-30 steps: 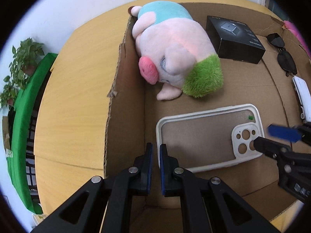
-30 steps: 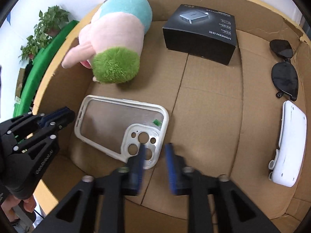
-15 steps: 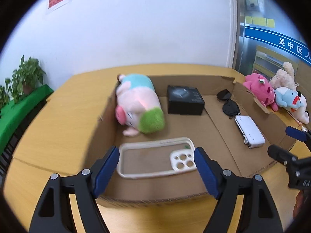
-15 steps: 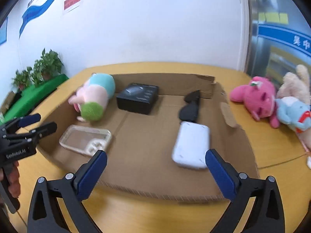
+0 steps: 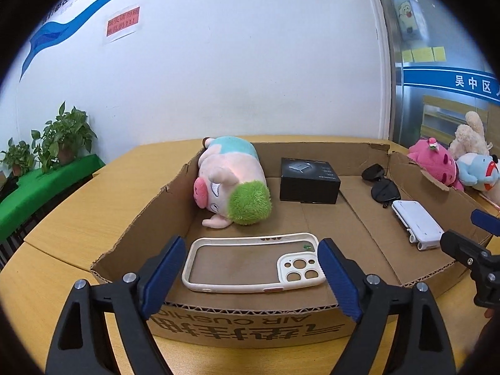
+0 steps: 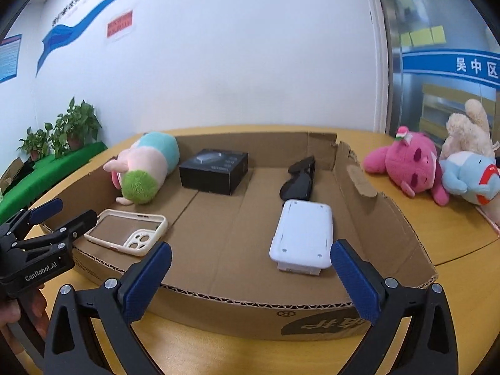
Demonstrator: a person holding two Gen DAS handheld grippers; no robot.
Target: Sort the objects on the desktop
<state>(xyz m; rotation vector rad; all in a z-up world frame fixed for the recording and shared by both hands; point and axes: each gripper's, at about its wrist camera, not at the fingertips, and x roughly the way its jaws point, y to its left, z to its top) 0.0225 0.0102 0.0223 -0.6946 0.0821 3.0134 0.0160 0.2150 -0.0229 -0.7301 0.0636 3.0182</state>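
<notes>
Wooden table point(image 5: 78, 218), cardboard box point(image 6: 237, 309) holding phone case point(image 5: 250, 265), plush pig point(image 5: 234, 181) — we hold left gripper point(image 5: 250, 275) and right gripper point(image 6: 250, 278) spread wide, both empty.

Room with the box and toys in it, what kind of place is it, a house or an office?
Probably an office or public service building, not a house: a red notice and blue banner on the wall, sticky notes on a glass door, potted plants by the wooden table.

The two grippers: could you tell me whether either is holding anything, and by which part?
Nothing is held. The left gripper and right gripper are both open, in front of the cardboard box.
</notes>
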